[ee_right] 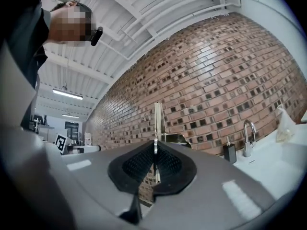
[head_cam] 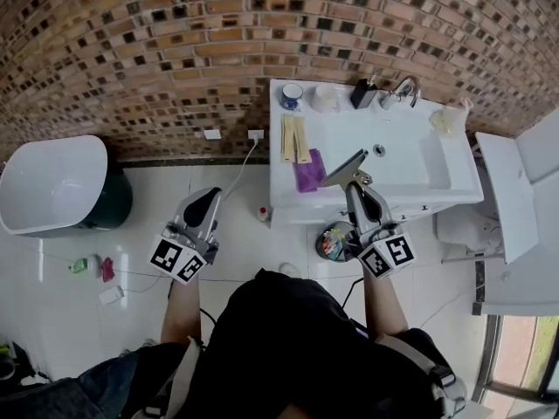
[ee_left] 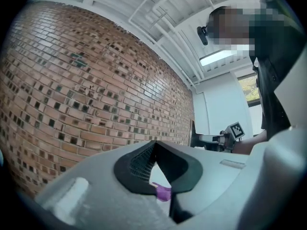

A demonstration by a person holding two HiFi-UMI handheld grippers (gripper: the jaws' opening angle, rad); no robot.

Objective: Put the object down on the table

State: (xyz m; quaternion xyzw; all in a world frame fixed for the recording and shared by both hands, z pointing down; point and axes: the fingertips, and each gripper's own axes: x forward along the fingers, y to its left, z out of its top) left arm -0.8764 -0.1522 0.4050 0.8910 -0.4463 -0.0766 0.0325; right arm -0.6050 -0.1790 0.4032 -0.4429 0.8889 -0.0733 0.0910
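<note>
The right gripper's jaws pinch a thin grey flat-bladed tool, held above the white basin. On the basin's left ledge lie a purple cloth and 2 beige strips. The left gripper's jaws are pressed together, empty, over the floor.

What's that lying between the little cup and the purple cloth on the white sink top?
Two flat beige strips, side by side, lie between the cup and the purple cloth; the head view shows them.
</note>
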